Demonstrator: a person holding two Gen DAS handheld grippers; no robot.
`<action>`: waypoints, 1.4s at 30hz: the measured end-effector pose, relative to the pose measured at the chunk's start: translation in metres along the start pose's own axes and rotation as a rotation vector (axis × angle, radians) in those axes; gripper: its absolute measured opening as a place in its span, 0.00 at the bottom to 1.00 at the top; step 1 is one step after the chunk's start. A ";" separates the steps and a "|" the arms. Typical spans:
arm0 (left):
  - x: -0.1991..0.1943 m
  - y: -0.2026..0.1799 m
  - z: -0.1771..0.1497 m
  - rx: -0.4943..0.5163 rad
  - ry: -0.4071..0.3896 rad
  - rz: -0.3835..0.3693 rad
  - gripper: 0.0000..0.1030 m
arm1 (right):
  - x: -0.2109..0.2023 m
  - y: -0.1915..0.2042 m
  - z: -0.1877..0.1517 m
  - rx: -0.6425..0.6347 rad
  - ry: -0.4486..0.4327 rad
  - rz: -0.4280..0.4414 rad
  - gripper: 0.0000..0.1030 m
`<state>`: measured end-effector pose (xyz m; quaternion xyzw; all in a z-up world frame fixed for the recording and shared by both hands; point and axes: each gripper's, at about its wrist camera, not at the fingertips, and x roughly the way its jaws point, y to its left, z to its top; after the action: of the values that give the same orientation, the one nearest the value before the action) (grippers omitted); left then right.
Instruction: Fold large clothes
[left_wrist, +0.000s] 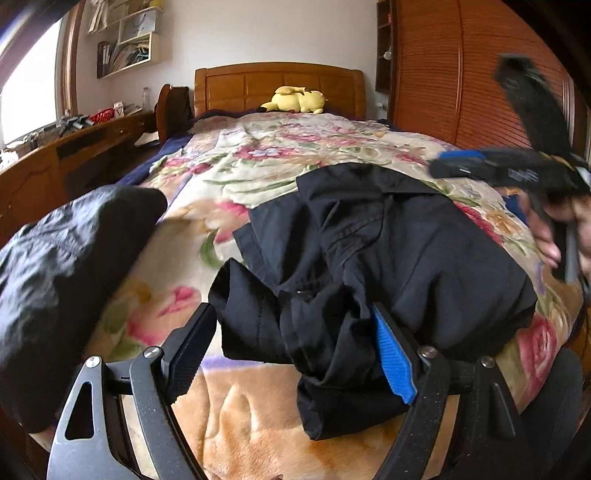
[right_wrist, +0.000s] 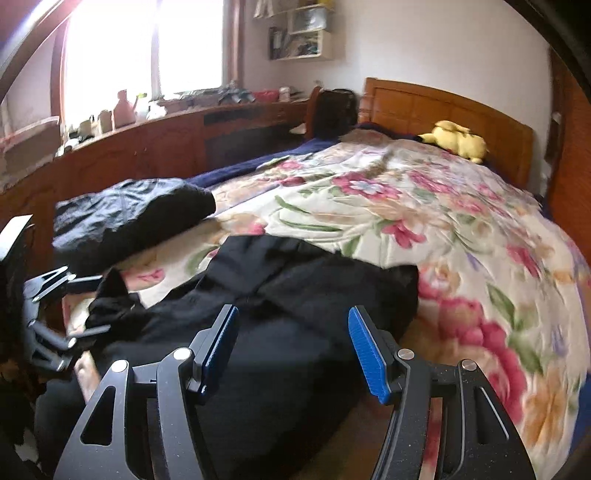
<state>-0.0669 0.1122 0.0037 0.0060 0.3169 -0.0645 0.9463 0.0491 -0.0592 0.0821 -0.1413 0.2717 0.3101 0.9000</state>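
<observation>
Across the middle of both views, a black garment (left_wrist: 388, 258) lay rumpled on a bed covered by a floral blanket (left_wrist: 258, 162). Seen from the left wrist, the left claw (left_wrist: 295, 354) filled the lower frame with its jaws spread wide; a bunched fold of the garment sat between them, lying against the blue pad on the right, while the left pad stood clear of the cloth. Whether the fold was actually gripped could not be told. At the right edge of that view, blurred, the right claw (left_wrist: 480, 168) appeared above the garment, held in a hand (left_wrist: 546, 236).

Seen from the right wrist, the right claw (right_wrist: 293, 350) occupied the lower frame, its two blue pads standing apart with nothing pressed between them, above the garment (right_wrist: 295, 295). The left claw (right_wrist: 55, 325) showed at the left edge.

A second dark garment (right_wrist: 129, 214) rested at the left side of the bed. A yellow plush toy (left_wrist: 295, 99) lay by the wooden headboard (left_wrist: 277, 85) in the upper centre.
</observation>
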 end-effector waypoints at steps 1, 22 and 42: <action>0.000 0.000 -0.001 0.000 0.000 0.002 0.81 | 0.015 0.001 0.009 -0.016 0.021 0.002 0.62; -0.004 0.013 -0.007 -0.021 -0.005 -0.006 0.81 | 0.173 0.035 0.053 -0.288 0.365 0.189 0.00; -0.008 0.015 -0.007 -0.027 -0.011 0.002 0.81 | 0.154 -0.007 0.086 -0.171 0.197 0.045 0.65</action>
<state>-0.0749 0.1288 0.0025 -0.0067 0.3123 -0.0591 0.9481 0.1897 0.0461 0.0632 -0.2411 0.3345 0.3366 0.8466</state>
